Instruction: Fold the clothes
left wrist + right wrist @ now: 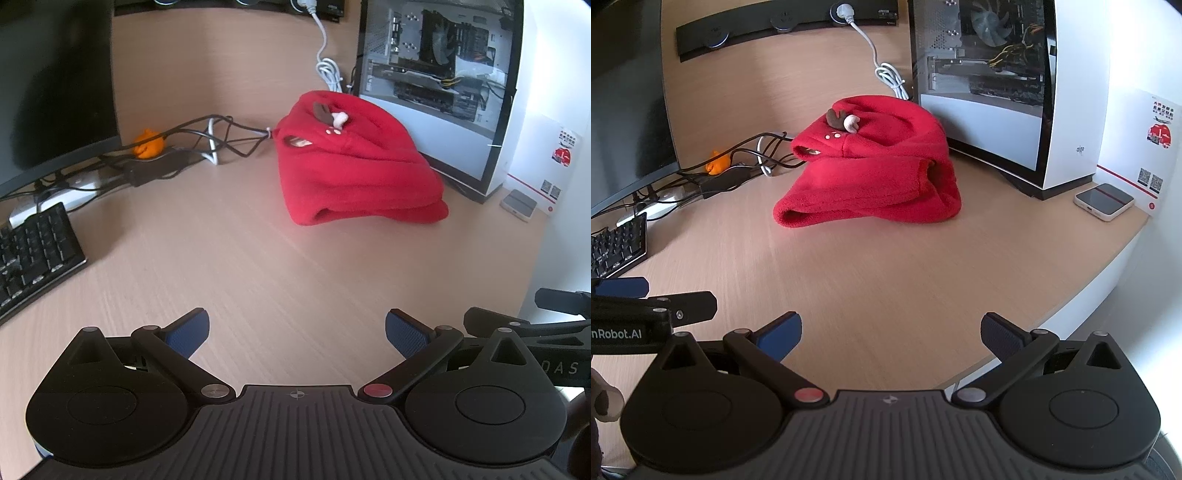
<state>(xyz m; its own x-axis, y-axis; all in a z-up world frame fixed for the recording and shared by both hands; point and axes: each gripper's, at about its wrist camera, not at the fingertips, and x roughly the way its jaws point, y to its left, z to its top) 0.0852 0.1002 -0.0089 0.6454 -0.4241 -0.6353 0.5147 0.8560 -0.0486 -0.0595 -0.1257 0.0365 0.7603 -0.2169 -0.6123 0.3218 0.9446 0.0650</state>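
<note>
My two wrist cameras sit low over the desk (258,258), side by side, facing its back. Both share the red garment (354,162) and computer case (990,74), well ahead.

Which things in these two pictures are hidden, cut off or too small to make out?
- Underside and inner layers of the folded red fleece garment: hidden by its own folds, both views.
- Black keyboard: cut by the left edge, both views.
- Print on the white and red card: too small to read.
- Small orange object: partly behind black cables; identity unclear.
</note>
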